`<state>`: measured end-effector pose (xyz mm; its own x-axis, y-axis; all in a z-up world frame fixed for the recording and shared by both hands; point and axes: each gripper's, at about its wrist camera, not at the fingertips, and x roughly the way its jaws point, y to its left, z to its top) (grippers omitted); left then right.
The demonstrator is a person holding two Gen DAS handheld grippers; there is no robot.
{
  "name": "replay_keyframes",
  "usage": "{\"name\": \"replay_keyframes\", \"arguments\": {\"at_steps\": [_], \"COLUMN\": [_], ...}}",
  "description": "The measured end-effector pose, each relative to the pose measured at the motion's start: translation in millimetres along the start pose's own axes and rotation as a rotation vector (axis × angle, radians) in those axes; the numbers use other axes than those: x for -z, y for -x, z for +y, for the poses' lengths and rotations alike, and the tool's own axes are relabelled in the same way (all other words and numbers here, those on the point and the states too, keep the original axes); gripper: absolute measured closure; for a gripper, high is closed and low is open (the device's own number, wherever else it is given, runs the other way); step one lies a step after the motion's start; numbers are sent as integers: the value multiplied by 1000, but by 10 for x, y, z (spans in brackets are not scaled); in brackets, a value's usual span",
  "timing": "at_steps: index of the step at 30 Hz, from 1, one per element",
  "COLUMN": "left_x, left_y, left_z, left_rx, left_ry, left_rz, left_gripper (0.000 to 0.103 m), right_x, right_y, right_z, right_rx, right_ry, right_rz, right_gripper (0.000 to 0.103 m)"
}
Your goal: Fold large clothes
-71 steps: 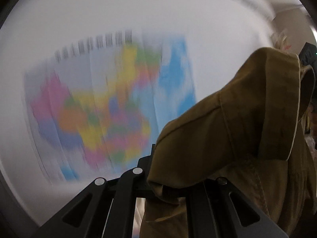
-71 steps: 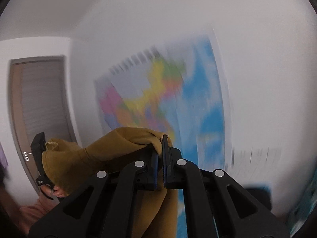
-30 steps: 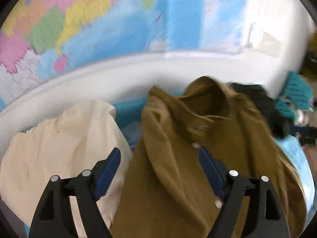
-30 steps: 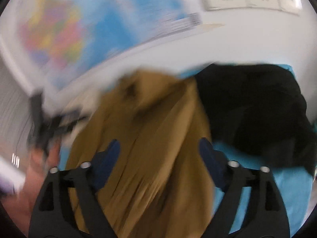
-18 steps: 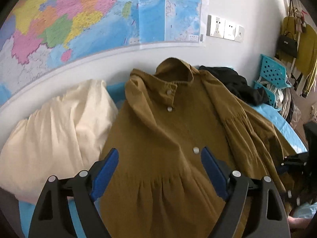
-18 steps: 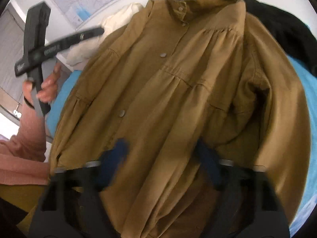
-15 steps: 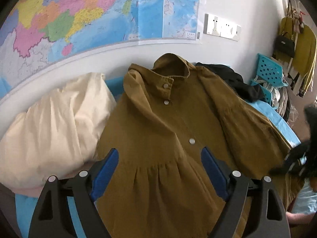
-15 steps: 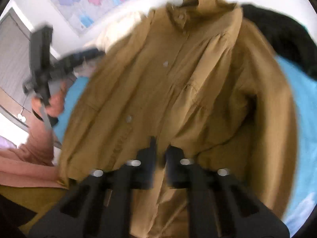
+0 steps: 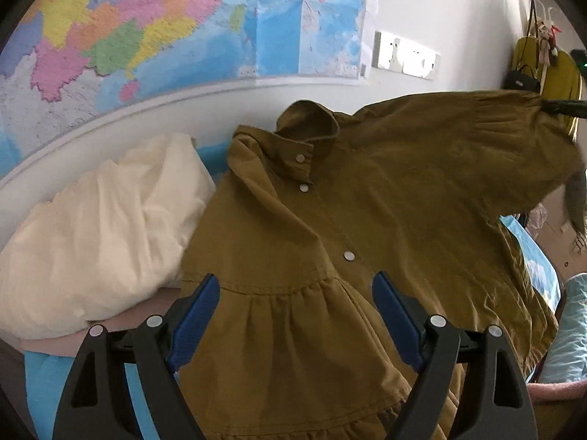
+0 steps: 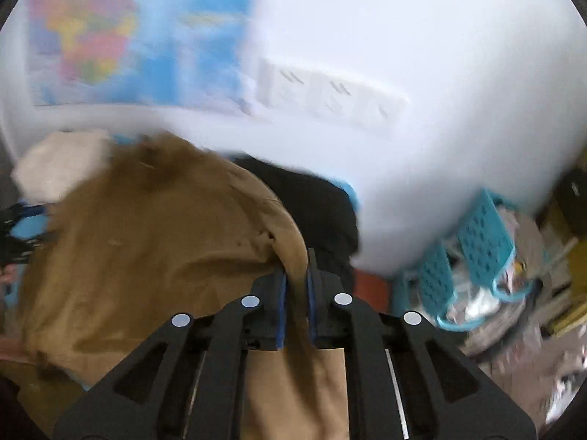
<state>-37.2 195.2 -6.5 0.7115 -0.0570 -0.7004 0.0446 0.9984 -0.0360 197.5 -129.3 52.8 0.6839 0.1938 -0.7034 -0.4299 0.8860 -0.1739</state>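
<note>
A mustard-brown buttoned shirt (image 9: 330,201) lies front up on the bed, collar toward the wall. My left gripper (image 9: 293,293) is open and hovers above its gathered waist seam, with nothing pinched. The right gripper (image 10: 296,282) has a fold of the shirt (image 10: 146,238) between its blue pads; its jaws are opening slightly, but the cloth is still gripped. In the left wrist view the shirt's right sleeve (image 9: 477,139) is lifted off the bed, pulled up to the right by the other gripper's dark tip (image 9: 561,106). The right wrist view is blurred.
A cream garment (image 9: 91,238) is bunched to the left of the shirt. A black garment (image 10: 323,201) lies behind it on the right. Blue baskets (image 10: 477,242) stand beyond the bed's right end. A map (image 9: 146,36) and sockets (image 9: 403,57) hang on the wall.
Both grippers let the shirt down on the bed and opened. The right one then shut on the shirt's right side and lifted the sleeve. The left stays open and still.
</note>
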Motion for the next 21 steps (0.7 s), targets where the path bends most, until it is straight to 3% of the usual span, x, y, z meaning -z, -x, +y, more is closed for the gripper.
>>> {"name": "replay_keyframes", "arguments": {"at_steps": [3,5,8,11,12,13,15,16,17,19,21], "left_x": [51,116,247,352,379,399,411,409,389,291,121], "left_y": [-67,-105,-174,-297,-339,-353,-356,-326,-259,-8,333], "left_z": [-66,-117,-232,-282,-279,-276,-218,-167,-84,105,297], "left_rx": [21,67,83,33,8,-7,-46,-56,-64,-49,-83], "left_ry": [-16,-27,-56,-63,-62,-61,-50,-39,-11,45,70], "left_rz": [32,64,111,175,194,198,203,201,193,138,56], "left_gripper": [19,15,13,14,18,29,59,84,97,98,98], "right_x": [276,586,909,1045,1051,1065,1089,1088,1089,1086,1095], "right_y": [-738,-1249,-1642,-1799,-1784,-1765,-1732,-1702,-1681,-1621,-1533], "right_z": [-215,-383,-512,-500,-510,-547,-560,-556,-554,-554,-574], "right_rx": [5,-50,-62,-92,-84,-84,-80,-79,-84,-91,-98], "right_ry": [-93,-191,-256,-320,-318,-322,-320,-317,-319,-329,-350], "right_rz": [108,183,220,187,168,160,152,146,140,123,102], "right_gripper": [93,93,93,91,91,90,91,90,88,84,82]}}
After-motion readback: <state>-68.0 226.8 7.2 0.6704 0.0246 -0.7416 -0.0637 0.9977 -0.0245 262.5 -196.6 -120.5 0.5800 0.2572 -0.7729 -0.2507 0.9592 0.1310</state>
